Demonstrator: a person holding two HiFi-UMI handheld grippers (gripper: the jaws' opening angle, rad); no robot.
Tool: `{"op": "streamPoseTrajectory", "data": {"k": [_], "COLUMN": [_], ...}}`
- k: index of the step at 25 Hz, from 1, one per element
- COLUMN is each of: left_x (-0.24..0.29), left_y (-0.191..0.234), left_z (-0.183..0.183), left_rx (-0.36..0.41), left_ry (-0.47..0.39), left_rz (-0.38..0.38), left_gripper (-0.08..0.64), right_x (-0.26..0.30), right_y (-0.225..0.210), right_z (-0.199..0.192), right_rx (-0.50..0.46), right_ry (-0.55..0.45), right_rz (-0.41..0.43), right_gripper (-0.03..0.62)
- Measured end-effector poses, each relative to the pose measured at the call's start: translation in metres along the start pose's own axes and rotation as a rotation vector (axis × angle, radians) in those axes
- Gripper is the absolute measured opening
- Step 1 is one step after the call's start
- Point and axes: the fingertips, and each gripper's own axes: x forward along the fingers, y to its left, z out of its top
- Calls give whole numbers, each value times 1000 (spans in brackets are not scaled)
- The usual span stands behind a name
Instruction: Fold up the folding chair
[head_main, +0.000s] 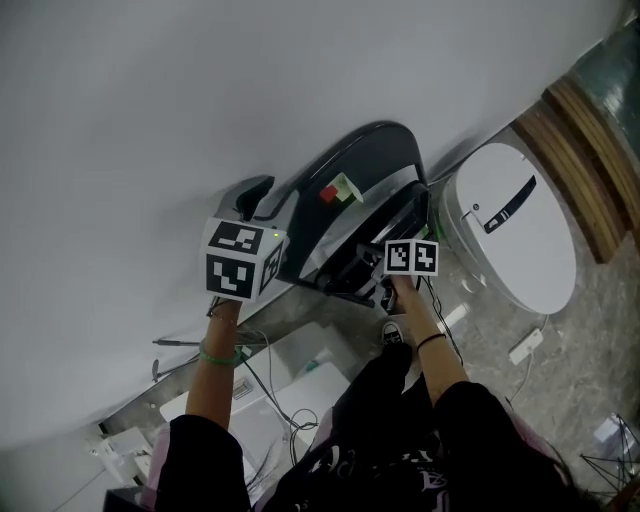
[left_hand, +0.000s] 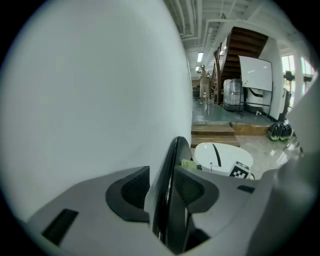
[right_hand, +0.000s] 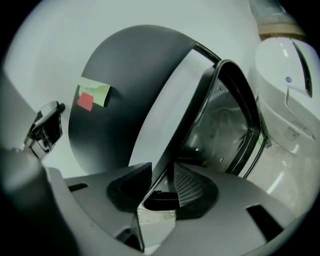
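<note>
The dark grey folding chair (head_main: 345, 160) leans folded against the white wall (head_main: 150, 120), with a red and green sticker (head_main: 338, 190) on its back. My left gripper (head_main: 262, 197) straddles the upper left edge of the back. In the left gripper view that dark rim (left_hand: 172, 160) fills the gap between the pads of the left gripper (left_hand: 161, 182), which is shut on it. My right gripper (head_main: 374, 268) is lower, at the seat. In the right gripper view a thin seat panel edge (right_hand: 165, 150) runs between the jaws of the right gripper (right_hand: 162, 176). A gap shows beside the right pad (right_hand: 190, 185), so it is open.
A white oval appliance (head_main: 515, 225) lies on the floor right of the chair, beside wooden steps (head_main: 580, 150). White boxes and cables (head_main: 290, 395) sit by the person's legs, and a power strip (head_main: 525, 346) lies on the stone floor. A distant person (left_hand: 204, 82) stands in the hall.
</note>
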Motion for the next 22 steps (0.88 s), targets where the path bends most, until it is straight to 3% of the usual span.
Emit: {"op": "streamPoseTrajectory", "data": {"k": [2, 5, 14, 22], "left_x": [-6, -12, -25, -55], "left_y": [-4, -16, -77, -155], "left_z": [5, 2, -15, -39], "left_rx": [13, -25, -171, -275], "left_ry": [0, 2, 20, 27], "left_rz": [-8, -45, -125, -148], "left_gripper": [152, 152, 152, 152], "right_x": [-7, -21, -89, -169], "right_y": [7, 28, 59, 81], "right_z": [1, 13, 18, -15], "right_rx": [-8, 30, -109, -207], "right_ry": [-13, -69, -64, -38], "right_rz": [24, 98, 75, 92], "right_gripper": [123, 123, 123, 123]}}
